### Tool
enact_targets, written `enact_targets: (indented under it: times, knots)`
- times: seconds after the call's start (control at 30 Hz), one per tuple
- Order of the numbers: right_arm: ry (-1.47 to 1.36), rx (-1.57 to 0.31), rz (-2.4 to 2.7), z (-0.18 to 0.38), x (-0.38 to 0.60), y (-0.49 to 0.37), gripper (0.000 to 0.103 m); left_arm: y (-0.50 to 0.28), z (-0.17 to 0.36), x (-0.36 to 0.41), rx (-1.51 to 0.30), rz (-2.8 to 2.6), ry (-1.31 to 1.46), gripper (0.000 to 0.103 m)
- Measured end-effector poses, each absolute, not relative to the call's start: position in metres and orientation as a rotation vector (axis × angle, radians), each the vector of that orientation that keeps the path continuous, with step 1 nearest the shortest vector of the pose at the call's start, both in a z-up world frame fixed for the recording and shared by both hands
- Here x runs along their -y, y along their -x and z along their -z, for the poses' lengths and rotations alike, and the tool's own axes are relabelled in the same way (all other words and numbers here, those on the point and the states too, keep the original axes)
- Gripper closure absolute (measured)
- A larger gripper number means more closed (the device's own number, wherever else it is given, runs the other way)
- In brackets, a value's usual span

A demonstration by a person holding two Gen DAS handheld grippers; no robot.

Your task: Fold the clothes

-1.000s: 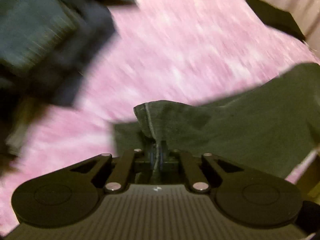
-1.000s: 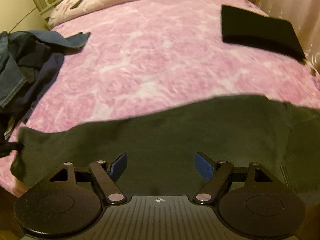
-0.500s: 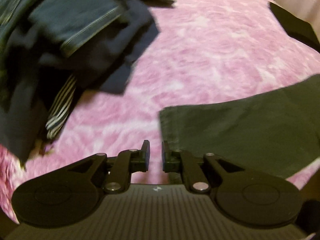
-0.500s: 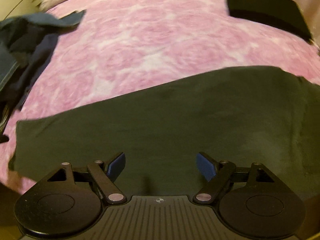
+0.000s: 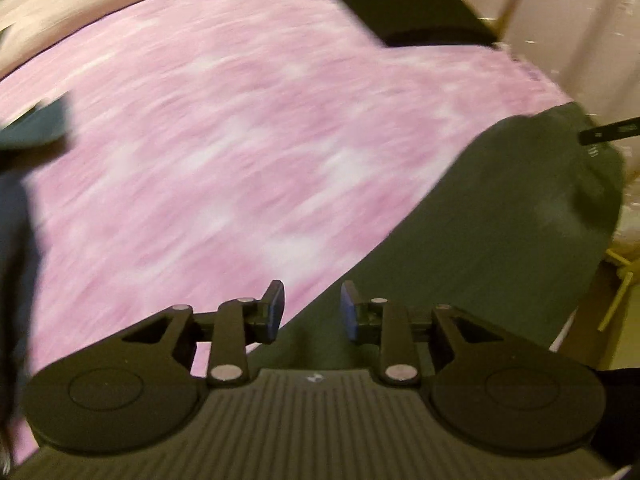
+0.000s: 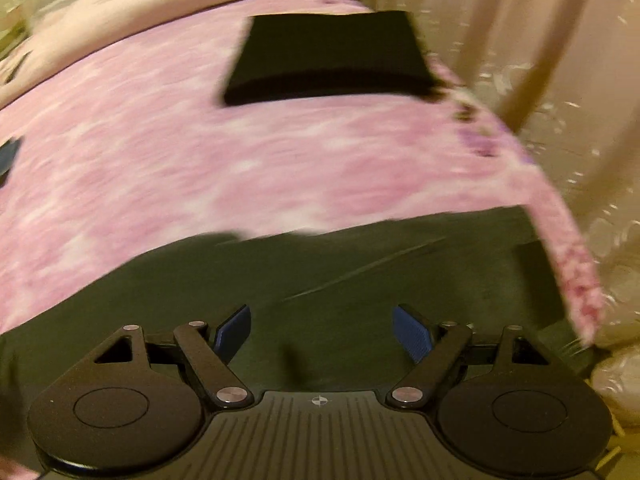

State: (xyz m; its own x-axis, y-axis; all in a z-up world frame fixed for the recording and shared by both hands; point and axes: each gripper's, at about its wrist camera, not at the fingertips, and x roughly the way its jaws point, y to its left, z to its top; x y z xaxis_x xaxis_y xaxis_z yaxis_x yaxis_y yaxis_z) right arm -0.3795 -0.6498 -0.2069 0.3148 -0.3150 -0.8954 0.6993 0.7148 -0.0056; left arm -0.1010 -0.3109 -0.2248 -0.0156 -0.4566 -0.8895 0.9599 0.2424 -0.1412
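Lying flat along the near edge of the pink bedspread [image 6: 280,160], dark green garment [image 6: 360,280] beneath both released, empty grippers, left [image 5: 311,309] and right [image 6: 322,330], wide bare spread beyond, folded black stack [image 6: 328,56] far right, blue clothes [image 5: 36,128] only in left view.

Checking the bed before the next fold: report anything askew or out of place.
The dark green garment lies unfolded at the near edge of the pink bedspread, with a diagonal crease, and its right end seems to run off the bed's side. The folded black garment sits tidy at the far corner. Both views are motion-blurred.
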Motion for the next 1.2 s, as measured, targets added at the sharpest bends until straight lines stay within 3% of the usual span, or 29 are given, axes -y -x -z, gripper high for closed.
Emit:
enact_targets:
  times: [0.27, 0.5, 0.73, 0.83, 0.9, 1.0, 1.03, 1.07, 1.13, 1.2]
  knots:
    - [-0.455, -1.136, 0.682, 0.224, 0.797, 0.43, 0.022, 0.159, 0.236, 0.479, -1.051, 1.487, -0.673, 0.073]
    - [-0.437, -1.246, 0.607, 0.258, 0.84, 0.463, 0.022, 0.184, 0.254, 0.559, -1.133, 1.564, -0.685, 0.073]
    - [-0.517, -1.185, 0.621, 0.268, 0.838, 0.488, 0.022, 0.177, 0.292, 0.618, -1.434, 1.597, -0.596, 0.067]
    - [-0.485, -1.179, 0.62, 0.267, 0.833, 0.489, 0.022, 0.178, 0.319, 0.642, -1.575, 1.613, -0.598, 0.051]
    - [-0.489, -1.172, 0.622, 0.267, 0.832, 0.492, 0.022, 0.182, 0.336, 0.65, -1.672, 1.634, -0.615, 0.051]
    - [-0.506, -1.163, 0.631, 0.268, 0.831, 0.496, 0.022, 0.19, 0.35, 0.655, -1.802, 1.668, -0.616, 0.064]
    - [-0.504, -1.164, 0.637, 0.268, 0.83, 0.496, 0.022, 0.19, 0.348, 0.652, -1.819, 1.68, -0.599, 0.078]
    - [-0.502, -1.164, 0.642, 0.268, 0.829, 0.496, 0.022, 0.189, 0.344, 0.649, -1.818, 1.683, -0.574, 0.085]
    - [-0.503, -1.169, 0.65, 0.267, 0.829, 0.495, 0.022, 0.18, 0.327, 0.637, -1.726, 1.65, -0.494, 0.098]
    - [-0.5, -1.175, 0.658, 0.267, 0.828, 0.494, 0.022, 0.157, 0.302, 0.62, -1.537, 1.554, -0.373, 0.103]
